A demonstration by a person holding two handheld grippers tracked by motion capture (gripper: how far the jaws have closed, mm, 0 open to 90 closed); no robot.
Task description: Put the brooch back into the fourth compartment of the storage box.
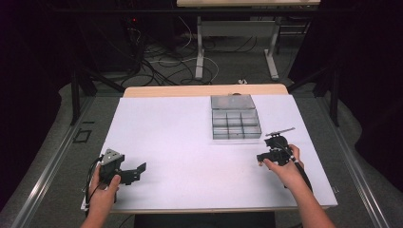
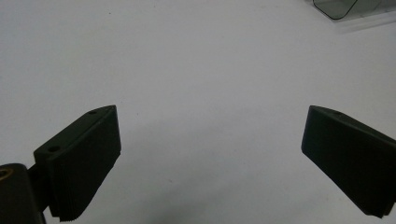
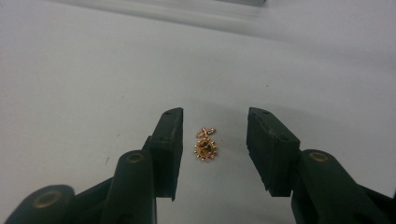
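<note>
Nearest the camera in the high view we list the person's two forearms, entering from the bottom edge and cut off there. The left hand (image 1: pixel 102 187) rests at the near left corner of the white table (image 1: pixel 166 128), wrapped round the left gripper (image 1: pixel 141 167), which points to the right across the sheet at a low angle. In the left gripper view we record its jaws spread wide, with bare white surface between them.

The right hand (image 1: pixel 281 166) sits at the near right, wrist raised, holding the right gripper (image 3: pixel 215 140) tilted down toward the table. In the right gripper view we note its jaws partly parted, standing either side of a small gold pendant (image 3: pixel 205 148). The pendant lies flat on the sheet between the pads, touching neither. A tiny clasp (image 3: pixel 206 132) lies just beyond it; we cannot tell whether the two are joined.

Beyond the right hand we enter a clear compartment box (image 1: pixel 235 122), lid open toward the far edge. Its contents are too small for us to make out. In the left gripper view we see one corner of it, cut off at the top right.
</note>
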